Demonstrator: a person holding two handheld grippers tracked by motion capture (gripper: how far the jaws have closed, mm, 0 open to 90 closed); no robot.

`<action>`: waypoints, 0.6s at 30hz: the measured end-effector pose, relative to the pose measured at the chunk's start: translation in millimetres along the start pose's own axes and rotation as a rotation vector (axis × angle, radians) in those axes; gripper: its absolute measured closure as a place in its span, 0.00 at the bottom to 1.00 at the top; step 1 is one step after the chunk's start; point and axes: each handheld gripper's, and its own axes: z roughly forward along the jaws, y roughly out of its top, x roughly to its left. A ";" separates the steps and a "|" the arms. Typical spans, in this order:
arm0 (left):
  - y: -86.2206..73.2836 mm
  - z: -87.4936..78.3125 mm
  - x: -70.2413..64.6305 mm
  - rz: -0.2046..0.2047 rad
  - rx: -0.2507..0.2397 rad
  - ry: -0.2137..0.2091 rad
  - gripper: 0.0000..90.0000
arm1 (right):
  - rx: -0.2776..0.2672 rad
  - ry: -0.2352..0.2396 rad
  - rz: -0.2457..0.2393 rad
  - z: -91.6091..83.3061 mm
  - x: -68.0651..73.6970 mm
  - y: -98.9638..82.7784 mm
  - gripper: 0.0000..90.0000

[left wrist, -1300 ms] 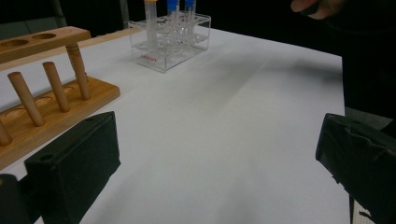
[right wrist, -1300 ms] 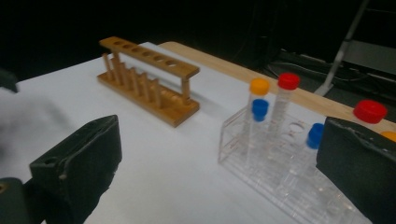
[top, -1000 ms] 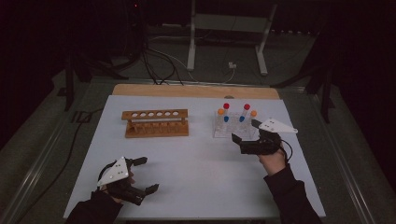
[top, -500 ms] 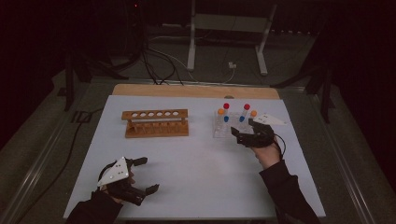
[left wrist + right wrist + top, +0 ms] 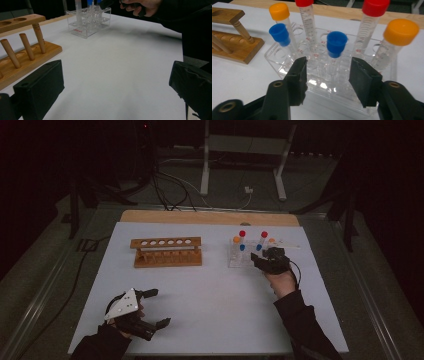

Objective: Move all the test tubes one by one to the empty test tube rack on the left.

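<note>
A clear plastic rack (image 5: pixel 284 62) holds several capped tubes: two red, two orange, two blue. My right gripper (image 5: pixel 328 67) sits at the rack's near side, jaws either side of a blue-capped tube (image 5: pixel 336 43). The jaws have just been closing, and a gap still shows on both sides of the tube. In the high view the right gripper (image 5: pixel 261 261) is at the rack (image 5: pixel 239 261), on the table's right. My left gripper (image 5: pixel 159 308) rests open and empty at the front left; its jaws (image 5: pixel 117 75) stand wide over bare table.
An empty wooden tube rack (image 5: pixel 167 252) with a row of holes stands left of the clear rack, and shows again at the left (image 5: pixel 27 47). A wooden strip (image 5: pixel 210 217) runs along the white table's far edge. Cables and stand legs lie on the floor beyond.
The right gripper has moved left and down to the clear rack, and its jaws have narrowed around a blue-capped tube. The left gripper has stayed put.
</note>
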 end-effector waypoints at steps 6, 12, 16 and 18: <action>-0.1 0.2 -0.4 0.002 0.002 0.000 0.01 | 0.019 -0.005 0.014 7.0 0.9 2.0 0.64; -0.2 0.2 0.0 0.004 0.005 -0.002 0.01 | 0.024 -0.018 0.017 10.3 0.7 5.0 0.74; -0.3 0.2 0.0 0.004 0.006 -0.001 0.01 | 0.023 -0.031 0.004 12.7 2.3 5.8 0.81; -0.2 0.2 -0.1 0.004 0.006 -0.001 0.01 | 0.024 -0.042 -0.008 13.1 2.4 6.1 0.83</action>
